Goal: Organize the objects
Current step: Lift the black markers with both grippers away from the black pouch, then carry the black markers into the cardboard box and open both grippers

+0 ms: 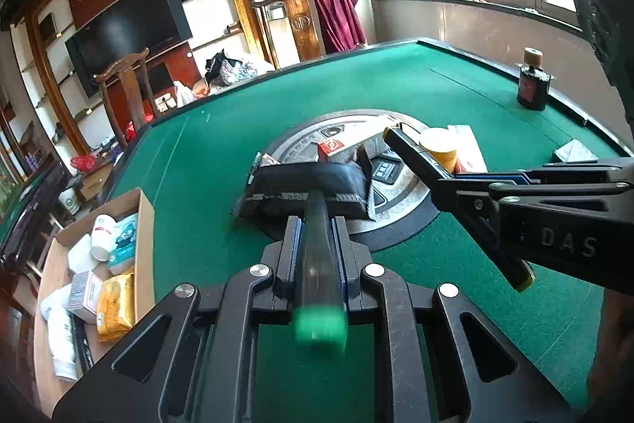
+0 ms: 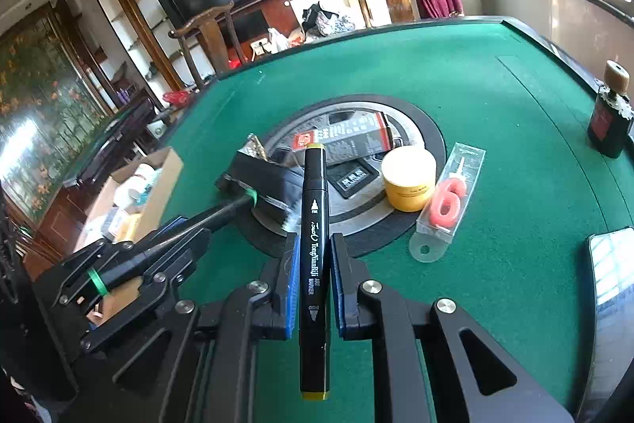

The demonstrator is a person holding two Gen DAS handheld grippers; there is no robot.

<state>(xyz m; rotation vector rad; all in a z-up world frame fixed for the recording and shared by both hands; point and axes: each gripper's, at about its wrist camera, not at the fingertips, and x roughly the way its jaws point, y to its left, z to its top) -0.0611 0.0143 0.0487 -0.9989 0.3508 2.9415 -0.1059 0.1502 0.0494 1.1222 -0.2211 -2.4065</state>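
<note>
While both grippers hold their items above the green bench (image 2: 495,106), each carries one black marker. Left gripper (image 1: 315,224): closed on a green-capped marker (image 1: 317,264), clamped lengthwise between the blue pads, its far end over a black pouch (image 1: 305,191) at the near-left edge of the round metal centre plate (image 2: 408,141). Right gripper (image 2: 315,244): closed on a yellow-tipped marker (image 2: 313,224), held lengthwise, white lettering along its barrel.

Right wrist view only: a clear packet with a pink numeral candle (image 2: 447,201), lying flat on the felt just right of the plate; a yellow tub with cream lid (image 2: 408,177) touching the plate's right edge; a dark phone-like slab (image 2: 610,264) at the far right; and the green bands of the left gripper's marker, seen from the side.

Left wrist view only: the contents of the open cardboard box (image 1: 144,224) at the bench's left edge, including white cups, a yellow packet and small cartons; the right gripper's marker seen slanting in from the right.

Both views: a red-and-black carton (image 2: 344,137) on the plate; a dark bottle with wooden stopper (image 1: 533,82) standing well apart by the far right rim. Beyond the bench: wooden chair (image 1: 126,86), television (image 1: 126,26), red cloth (image 1: 337,14) over furniture.
</note>
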